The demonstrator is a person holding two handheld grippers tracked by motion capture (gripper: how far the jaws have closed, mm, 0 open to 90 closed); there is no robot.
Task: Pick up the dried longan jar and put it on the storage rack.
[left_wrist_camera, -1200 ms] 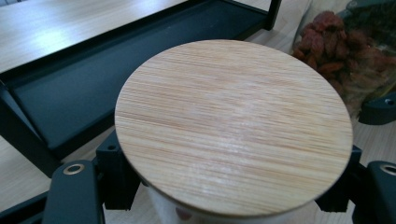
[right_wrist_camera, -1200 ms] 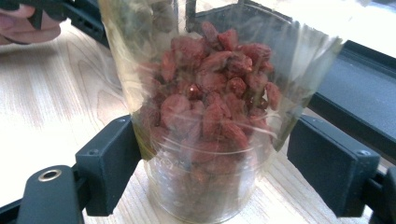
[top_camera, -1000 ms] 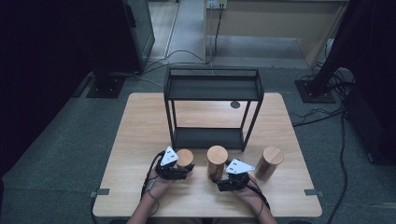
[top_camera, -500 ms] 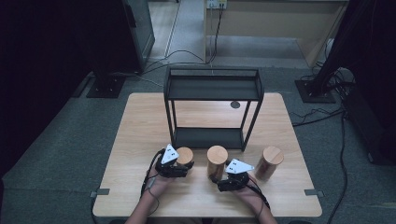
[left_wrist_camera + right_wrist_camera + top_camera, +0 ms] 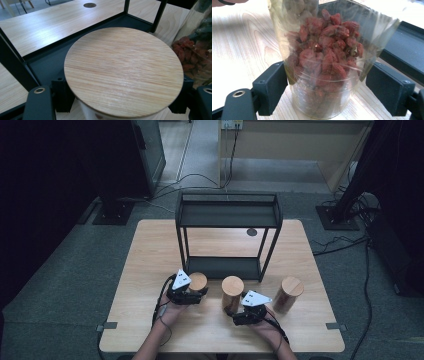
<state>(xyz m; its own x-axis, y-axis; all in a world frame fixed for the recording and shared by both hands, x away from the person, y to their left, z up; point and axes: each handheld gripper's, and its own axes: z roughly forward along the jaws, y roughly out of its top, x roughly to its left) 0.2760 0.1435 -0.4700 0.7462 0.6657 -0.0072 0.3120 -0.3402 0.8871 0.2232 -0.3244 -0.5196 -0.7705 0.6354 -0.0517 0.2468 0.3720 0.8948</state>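
The left gripper (image 5: 192,292) has its fingers pinching the left glass jar with a round bamboo lid (image 5: 123,71), at seven o'clock on the worktop (image 5: 150,250). The right gripper's (image 5: 240,312) fingers stand spread around the middle glass jar of red dried berries (image 5: 325,65), apparently not touching. Likely next: close right, then lift toward the black metal two-tier shelf (image 5: 227,215) at twelve o'clock.

Lid: round bamboo lid (image 5: 123,71) between the black jaws.
Behind: black metal shelf frame (image 5: 37,56).
Right: jar of red dried fruit (image 5: 193,53).

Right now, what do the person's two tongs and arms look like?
Both the left tongs and the right tongs are black, each topped by a pale grey three-cornered plate with small dark marks. A dark cable trails from each along the bare forearm. Their jaws are blocky black pads; a brass-coloured ring sits on each tongs' body.
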